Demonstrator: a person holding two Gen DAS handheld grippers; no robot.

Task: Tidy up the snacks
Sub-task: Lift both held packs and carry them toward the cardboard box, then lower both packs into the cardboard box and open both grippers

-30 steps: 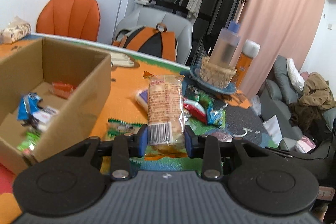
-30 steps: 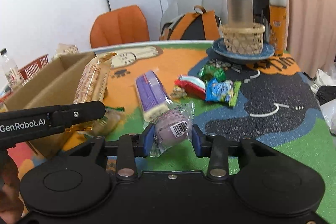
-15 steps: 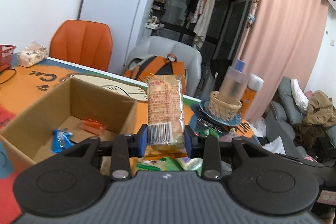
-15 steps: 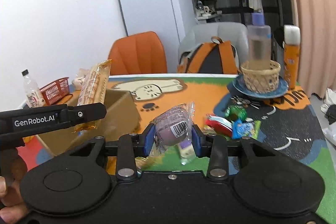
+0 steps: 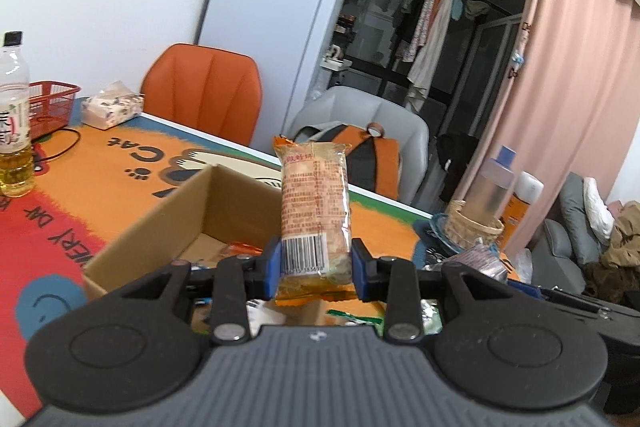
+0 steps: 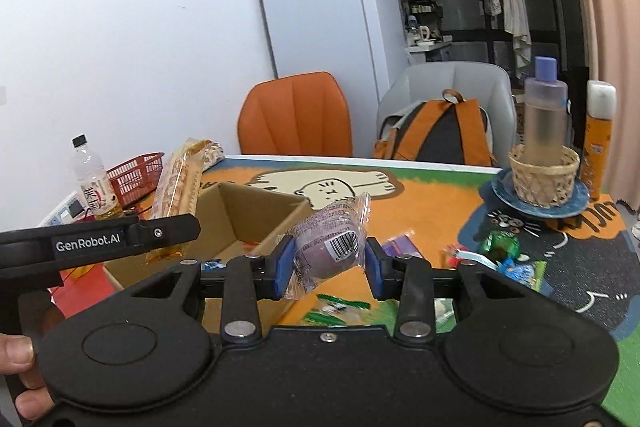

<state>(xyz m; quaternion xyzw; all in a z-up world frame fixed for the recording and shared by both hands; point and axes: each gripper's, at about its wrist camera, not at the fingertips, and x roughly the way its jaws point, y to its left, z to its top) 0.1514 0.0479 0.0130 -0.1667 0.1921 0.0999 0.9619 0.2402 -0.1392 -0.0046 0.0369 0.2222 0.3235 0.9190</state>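
My left tool (image 5: 316, 267) clamped the biscuit packet (image 5: 314, 203) by its bottom end above the cardboard box (image 5: 160, 223); my right tool (image 6: 327, 263) squeezed a purple bun (image 6: 328, 247). Either slick wrapper could slip and miss the box.

left gripper (image 5: 316, 269): grey ribbed body, blue pads | right gripper (image 6: 327, 263): black body, silver screws, blue pads
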